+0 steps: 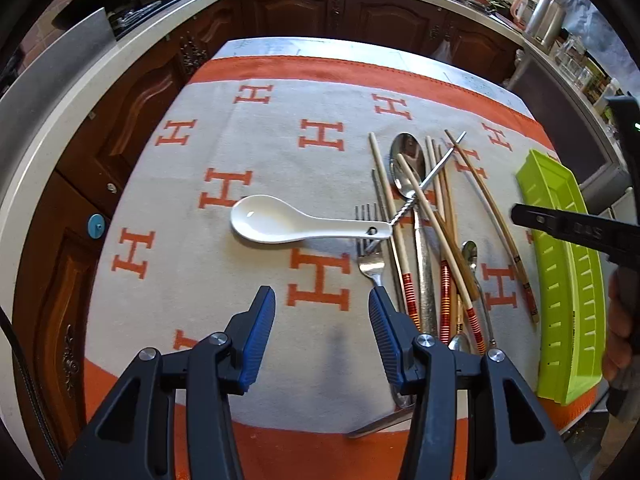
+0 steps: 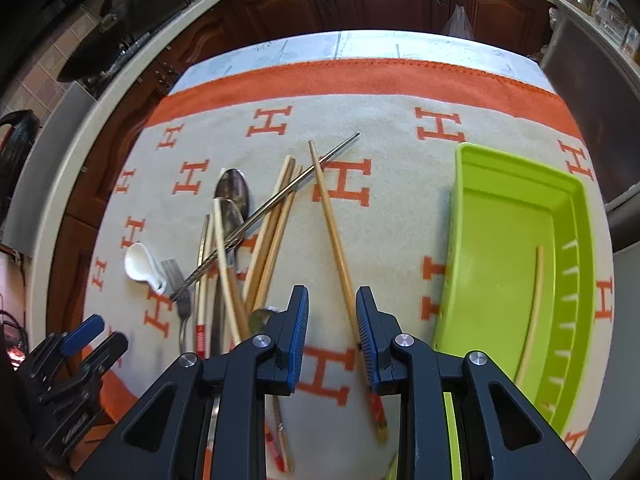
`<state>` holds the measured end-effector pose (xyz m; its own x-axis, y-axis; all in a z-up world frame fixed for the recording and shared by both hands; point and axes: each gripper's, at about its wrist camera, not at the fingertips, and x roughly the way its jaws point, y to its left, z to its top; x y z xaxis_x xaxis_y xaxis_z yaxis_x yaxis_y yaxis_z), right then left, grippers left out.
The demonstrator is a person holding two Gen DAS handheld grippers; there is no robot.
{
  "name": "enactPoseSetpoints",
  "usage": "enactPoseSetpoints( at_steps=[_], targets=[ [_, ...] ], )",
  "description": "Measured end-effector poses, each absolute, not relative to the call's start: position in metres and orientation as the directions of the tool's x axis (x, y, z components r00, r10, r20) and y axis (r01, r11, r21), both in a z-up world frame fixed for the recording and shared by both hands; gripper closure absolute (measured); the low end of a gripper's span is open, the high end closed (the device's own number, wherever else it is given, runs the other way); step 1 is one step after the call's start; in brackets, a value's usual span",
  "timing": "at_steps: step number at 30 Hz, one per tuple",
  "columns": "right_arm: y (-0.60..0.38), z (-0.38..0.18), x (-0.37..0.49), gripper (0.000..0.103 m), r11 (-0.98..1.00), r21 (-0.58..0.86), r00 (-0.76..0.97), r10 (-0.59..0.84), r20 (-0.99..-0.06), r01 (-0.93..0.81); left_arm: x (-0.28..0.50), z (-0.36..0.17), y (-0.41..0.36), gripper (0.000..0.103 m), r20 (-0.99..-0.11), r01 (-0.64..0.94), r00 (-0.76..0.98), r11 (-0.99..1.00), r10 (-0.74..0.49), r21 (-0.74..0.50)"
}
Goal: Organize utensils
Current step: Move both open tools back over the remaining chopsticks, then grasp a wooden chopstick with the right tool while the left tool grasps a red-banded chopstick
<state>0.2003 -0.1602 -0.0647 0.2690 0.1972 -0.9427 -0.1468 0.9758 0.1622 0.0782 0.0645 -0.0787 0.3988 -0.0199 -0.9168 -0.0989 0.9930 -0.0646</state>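
Note:
A pile of utensils lies on the H-patterned cloth: several wooden chopsticks (image 1: 436, 232), a large metal spoon (image 1: 408, 164), a fork (image 1: 370, 256), a metal chopstick (image 1: 436, 172) and a white ceramic spoon (image 1: 280, 222). My left gripper (image 1: 322, 308) is open and empty, just short of the ceramic spoon, its right finger beside the fork. My right gripper (image 2: 332, 312) is open over a lone wooden chopstick (image 2: 332, 232) that runs between its fingers. A lime green tray (image 2: 512, 256) to the right holds one pale chopstick (image 2: 534, 308). The pile (image 2: 240, 248) lies left of it.
The cloth (image 2: 360, 80) covers a small table with dark wooden cabinets (image 1: 304, 12) and a counter around it. The tray (image 1: 560, 280) sits near the table's right edge. The left gripper (image 2: 80, 340) shows at the lower left of the right wrist view.

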Motion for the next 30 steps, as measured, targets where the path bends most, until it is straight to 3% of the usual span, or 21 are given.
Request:
enactPoseSetpoints(
  at_steps=[10,13,16,21,26,30],
  targets=[
    [-0.150,-0.102,0.227,0.080,0.979,0.092,0.237,0.134,-0.962,-0.183,0.092,-0.083,0.044,0.056,-0.919,-0.050,0.383,0.991,-0.098,-0.127],
    [-0.143,-0.109,0.227,0.091,0.971,0.101,0.212,0.148,-0.966,-0.216,0.098,-0.085,0.040,0.056,-0.919,-0.049,0.371,0.986,-0.132,-0.162],
    [-0.136,-0.110,0.222,0.095,0.967,0.072,0.240,0.131,-0.962,-0.243,0.106,-0.085,0.037,0.057,-0.916,-0.047,0.368,0.981,-0.159,-0.189],
    [-0.145,-0.103,0.212,0.096,0.962,0.187,0.243,0.233,-0.942,-0.200,0.123,-0.086,0.028,0.067,-0.911,-0.045,0.354,0.969,-0.214,-0.245],
    [-0.167,-0.088,0.198,0.096,0.944,0.295,0.264,0.326,-0.908,-0.149,0.140,-0.105,0.024,0.087,-0.917,-0.088,0.275,0.942,-0.290,-0.324],
    [-0.186,-0.077,0.183,0.096,0.937,0.321,0.292,0.348,-0.891,-0.136,0.149,-0.121,0.020,0.089,-0.924,-0.128,0.237,0.933,-0.300,-0.336]
  ],
)
